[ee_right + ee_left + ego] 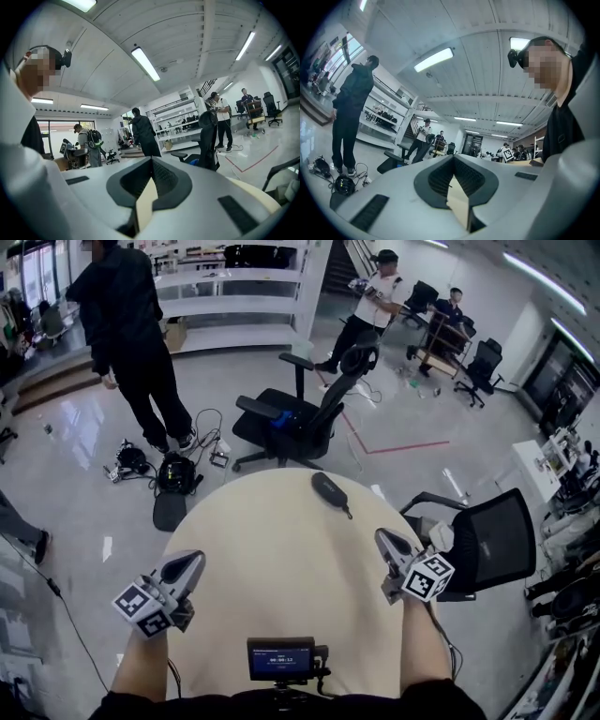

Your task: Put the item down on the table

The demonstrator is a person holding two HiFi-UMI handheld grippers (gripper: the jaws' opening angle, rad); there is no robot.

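Item (330, 491): a small, dark, oblong thing with a short cord at one end. It lies flat on the far part of the round, pale table (272, 559), free of both grippers and nearer to the right one.

At the far left a person in dark clothes (127, 334) stands on the shiny floor, with a heap of black gear and cables (159, 470) by their feet. Behind them white shelves (234, 306) run along the wall, and a brown box (173, 334) sits at their foot; what it holds cannot be made out.

The left gripper (190, 565) hangs over the table's near left edge, pointing away from the wearer. In the left gripper view its jaws (452, 158) meet at the tips with nothing between them, only the pale tabletop showing through the slit below.

A small screen (281, 657) sits at the near edge, in the middle. Beyond the table stands a black office chair (300, 413), with a blue thing on its seat.

The right gripper (384, 538) hangs over the table's right edge, well apart from the left one. In the right gripper view its jaws (151, 160) are pressed together and empty. A second black chair (492, 540) stands just beside the table on the right.
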